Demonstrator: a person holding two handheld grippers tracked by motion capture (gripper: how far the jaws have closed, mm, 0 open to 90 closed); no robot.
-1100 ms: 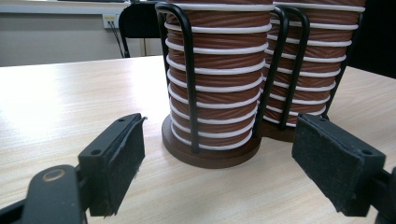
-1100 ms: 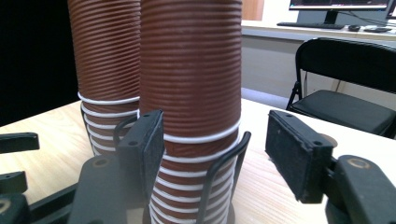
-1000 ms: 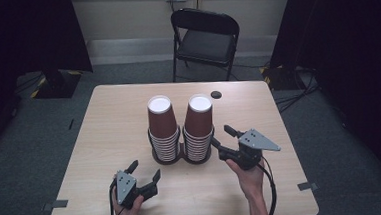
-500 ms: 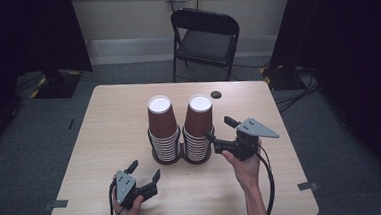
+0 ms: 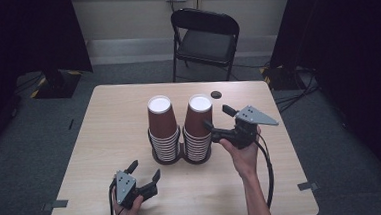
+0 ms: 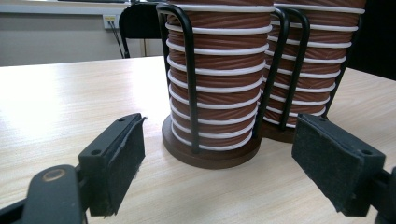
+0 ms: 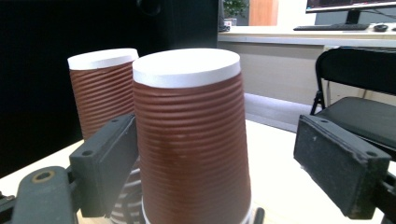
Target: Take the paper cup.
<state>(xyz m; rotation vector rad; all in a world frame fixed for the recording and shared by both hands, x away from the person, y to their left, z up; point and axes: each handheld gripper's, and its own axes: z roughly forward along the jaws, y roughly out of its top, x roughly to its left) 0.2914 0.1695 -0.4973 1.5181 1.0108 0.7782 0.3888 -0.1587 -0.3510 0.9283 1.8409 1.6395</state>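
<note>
With its fingers just opened wide around the top ribbed brown paper cup (image 7: 191, 140) of the right-hand stack on the surface (image 5: 110, 142), the right gripper (image 5: 218, 122) should close squarely mid-wall, gently, while the left gripper (image 5: 143, 173) rests open.

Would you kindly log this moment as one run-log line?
right claw: open, just opening, around right stack's top cup, no grip | left claw: open, before holder
</note>
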